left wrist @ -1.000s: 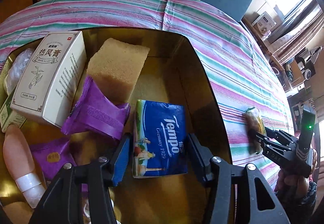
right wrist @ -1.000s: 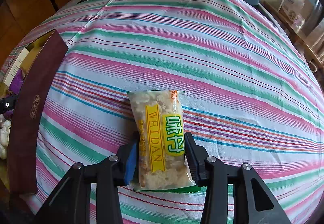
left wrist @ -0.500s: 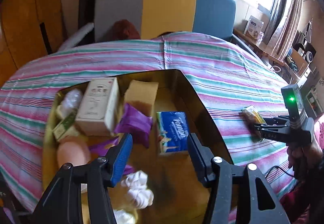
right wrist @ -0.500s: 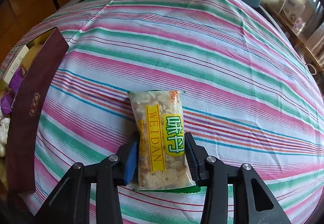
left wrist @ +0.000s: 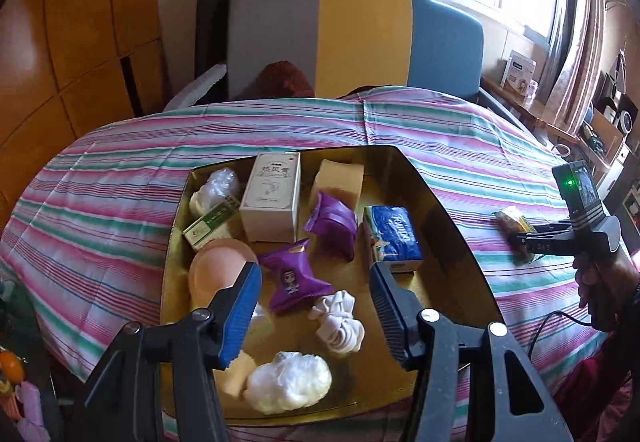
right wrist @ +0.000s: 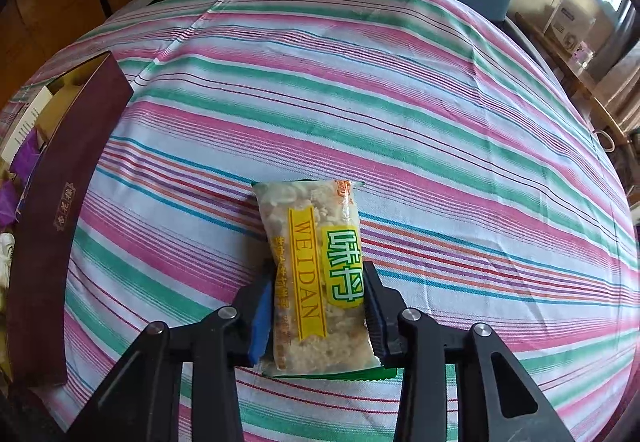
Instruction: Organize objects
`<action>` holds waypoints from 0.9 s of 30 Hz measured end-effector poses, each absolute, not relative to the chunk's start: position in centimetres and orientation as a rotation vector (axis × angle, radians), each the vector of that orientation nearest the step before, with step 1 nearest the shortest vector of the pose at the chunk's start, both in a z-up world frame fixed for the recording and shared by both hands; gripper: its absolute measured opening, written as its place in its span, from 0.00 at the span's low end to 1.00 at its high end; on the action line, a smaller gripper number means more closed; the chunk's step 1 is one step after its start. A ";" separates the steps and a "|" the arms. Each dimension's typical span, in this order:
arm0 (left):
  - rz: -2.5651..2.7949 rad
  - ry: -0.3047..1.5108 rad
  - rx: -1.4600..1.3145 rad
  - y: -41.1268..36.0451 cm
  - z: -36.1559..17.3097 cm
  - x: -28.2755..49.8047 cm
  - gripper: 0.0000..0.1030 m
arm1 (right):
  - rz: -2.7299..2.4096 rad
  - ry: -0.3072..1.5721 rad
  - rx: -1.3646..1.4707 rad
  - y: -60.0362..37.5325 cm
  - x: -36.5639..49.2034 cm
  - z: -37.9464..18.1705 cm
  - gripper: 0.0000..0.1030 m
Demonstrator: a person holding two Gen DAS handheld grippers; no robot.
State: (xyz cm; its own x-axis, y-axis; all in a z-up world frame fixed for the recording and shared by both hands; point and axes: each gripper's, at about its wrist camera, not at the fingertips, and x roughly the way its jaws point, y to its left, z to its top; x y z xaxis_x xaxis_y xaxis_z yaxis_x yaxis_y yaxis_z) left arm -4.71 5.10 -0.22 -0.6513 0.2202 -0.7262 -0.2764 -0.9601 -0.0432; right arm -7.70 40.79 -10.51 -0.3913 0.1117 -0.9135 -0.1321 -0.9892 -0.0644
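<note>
- Right gripper (right wrist: pixel 318 316) pointed steeply down at striped pink, green and white tablecloth (right wrist: pixel 400 90); jaws just closing, now narrowed onto clear plastic snack packet with yellow "WEIDAN" band (right wrist: pixel 310 266), both pads against its long sides.
- Snack packet lying flat on tablecloth, lengthwise between the jaws, right of dark maroon box wall (right wrist: pixel 60 210) and apart from it.
- Same right gripper (left wrist: pixel 524 238) seen from left wrist view, held by a hand (left wrist: pixel 604 286), tips on the packet (left wrist: pixel 510 218) beyond gold-lined box's right wall.
- Left gripper (left wrist: pixel 316 290) held above gold-lined open box (left wrist: pixel 436 210); jaws moderately wide, nothing between the pads.
- Inside box: blue Tempo tissue pack (left wrist: pixel 394 238) near right wall; two purple wrapped snacks (left wrist: pixel 332 222) (left wrist: pixel 294 278) at centre; tan sponge block (left wrist: pixel 340 180) at back; white upright carton with Chinese lettering (left wrist: pixel 272 196) beside it; small green-and-white carton (left wrist: pixel 208 224); clear crinkled plastic bundle (left wrist: pixel 220 184) in far left corner.
- Nearer front: peach rounded object (left wrist: pixel 216 270) partly behind left pad, white knotted cloth (left wrist: pixel 340 326), white fluffy bundle (left wrist: pixel 288 382).
- Grey, yellow and blue chair back (left wrist: pixel 356 38) behind table.
</note>
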 end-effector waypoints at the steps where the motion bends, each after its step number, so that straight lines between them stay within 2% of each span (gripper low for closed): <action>1: 2.632 0.099 -1.141 4.8 -0.2 -4.6 0.55 | 2.505 0.038 -1.642 40.6 -7.6 -10.2 0.39; 7: 2.651 0.067 -1.140 3.5 -0.3 -4.3 0.55 | 2.642 0.066 -1.559 37.0 -6.5 -5.7 0.39; 14: 2.699 0.023 -1.173 1.5 -0.8 -4.0 0.55 | 2.910 -0.052 -1.553 27.3 -4.8 0.2 0.39; 23: 2.802 -0.102 -1.216 -3.7 -0.7 -3.7 0.55 | 2.944 -0.297 -1.838 16.4 -6.1 -3.2 0.39; 27: 2.837 -0.115 -1.238 -5.3 -0.6 -3.7 0.60 | 2.853 -0.355 -1.948 14.8 -7.0 -6.1 0.39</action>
State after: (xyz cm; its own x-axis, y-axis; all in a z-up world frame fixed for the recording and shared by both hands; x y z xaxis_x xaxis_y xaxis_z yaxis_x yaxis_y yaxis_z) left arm -3.74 -5.28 -0.59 -0.6799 0.0698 -0.7300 -0.0106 -0.9963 -0.0853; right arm -7.02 14.77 -6.13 -0.3337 -0.1556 -0.9297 0.3785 -0.9254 0.0191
